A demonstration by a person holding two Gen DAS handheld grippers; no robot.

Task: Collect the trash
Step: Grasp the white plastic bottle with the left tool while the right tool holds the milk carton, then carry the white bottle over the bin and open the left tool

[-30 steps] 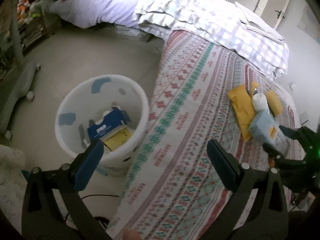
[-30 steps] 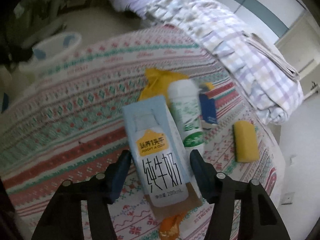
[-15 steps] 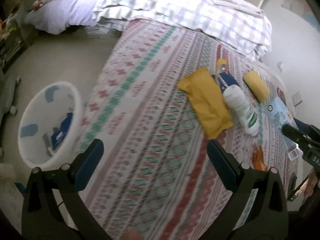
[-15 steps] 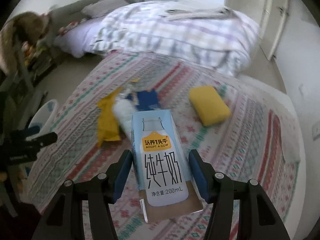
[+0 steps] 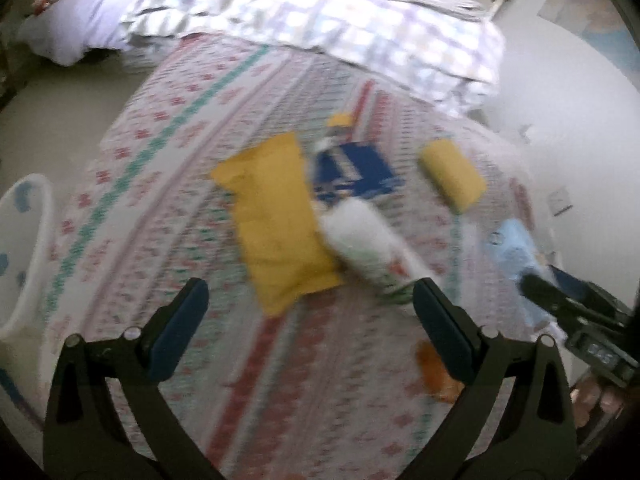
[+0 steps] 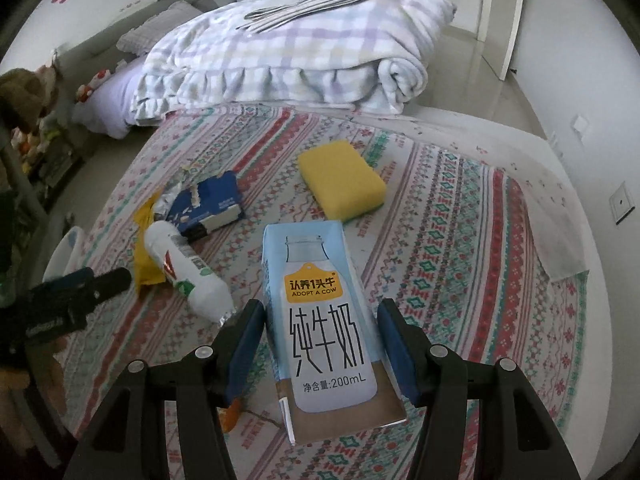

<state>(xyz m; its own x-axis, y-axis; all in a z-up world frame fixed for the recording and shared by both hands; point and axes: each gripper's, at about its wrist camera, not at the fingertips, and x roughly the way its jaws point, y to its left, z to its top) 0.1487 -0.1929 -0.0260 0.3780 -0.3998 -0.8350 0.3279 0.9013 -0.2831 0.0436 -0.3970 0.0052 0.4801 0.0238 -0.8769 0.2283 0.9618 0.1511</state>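
Right gripper: I hold the milk carton between both pads, which sit against its two sides; the carton is raised above the bed, printed face toward my camera.
Left gripper: jaws spread wide, nothing between them; it hangs over the near part of the bed.
Milk carton, left wrist view: the pale blue carton shows at the far right edge, gripped by my right gripper.
White bottle: lies on its side on the bedspread, left of the carton, one end resting on the yellow packet.
Yellow packet: flat on the bedspread, touching the bottle, just left of the blue box.
Blue box: lies flat beyond the bottle, with crumpled foil-like scraps at its left end; what they are I cannot tell.
Yellow sponge: on the bedspread, right of the blue box and apart from it.
Orange scrap: on the bedspread near my left gripper's right finger; blurred, so its kind is unclear.
Bin: white with blue patches, on the floor at the left of the bed; only its rim shows.
Bed: covered by a patterned striped spread; a folded checked blanket lies at the far end with folded newspaper on top.
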